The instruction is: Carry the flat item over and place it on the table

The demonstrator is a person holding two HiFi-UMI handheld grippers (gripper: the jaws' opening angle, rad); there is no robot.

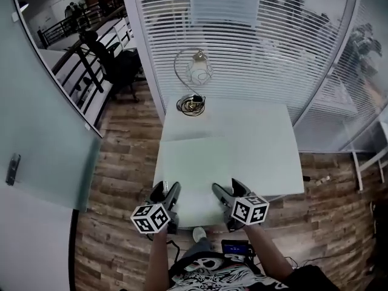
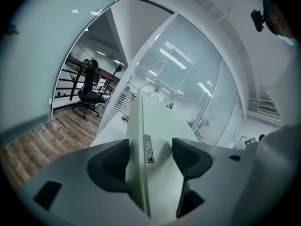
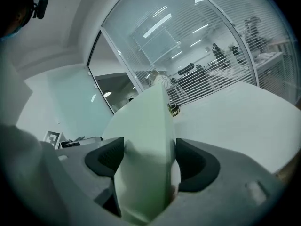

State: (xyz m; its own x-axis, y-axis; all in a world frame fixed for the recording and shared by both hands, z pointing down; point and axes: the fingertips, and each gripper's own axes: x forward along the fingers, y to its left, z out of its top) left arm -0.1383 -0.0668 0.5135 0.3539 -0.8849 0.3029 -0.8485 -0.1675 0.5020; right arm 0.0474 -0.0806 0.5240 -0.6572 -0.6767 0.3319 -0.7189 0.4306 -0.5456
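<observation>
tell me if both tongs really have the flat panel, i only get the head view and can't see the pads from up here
Observer: Yes on the left. In the left gripper view the flat panel stands edge-on between the left tongs, with a pad against each side.
Operator: and the right one
Observer: Same there. The right gripper view shows the right tongs closed on the near end of the panel.
Operator: anything on that edge
Observer: A small label sits on the thin edge, right by the left tongs.
</observation>
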